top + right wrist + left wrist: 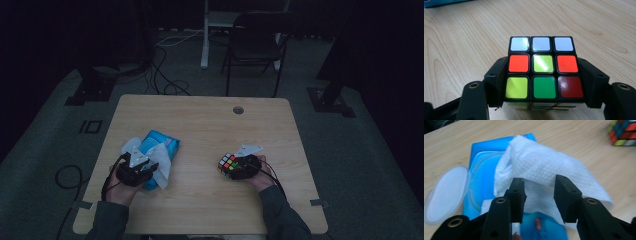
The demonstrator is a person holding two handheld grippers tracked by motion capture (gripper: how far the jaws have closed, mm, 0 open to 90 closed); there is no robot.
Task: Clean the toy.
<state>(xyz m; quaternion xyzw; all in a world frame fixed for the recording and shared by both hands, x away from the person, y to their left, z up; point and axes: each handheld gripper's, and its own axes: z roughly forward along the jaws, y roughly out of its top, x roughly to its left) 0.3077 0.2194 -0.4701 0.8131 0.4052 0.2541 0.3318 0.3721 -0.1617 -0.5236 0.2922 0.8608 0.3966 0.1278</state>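
Right gripper (544, 82) clamps cube (543, 67); left gripper (537, 195) spread over wipe (544, 167); high view adds chair (255, 42).

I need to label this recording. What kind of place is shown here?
Probably a recording studio or lab, not a home: dark surroundings, a bare wooden table, loose cables on grey carpet, and a folding chair behind.

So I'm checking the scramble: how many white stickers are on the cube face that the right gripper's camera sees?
3, side by side across the far row of the multicoloured puzzle cube: left, middle, right. Other faces are hidden there.
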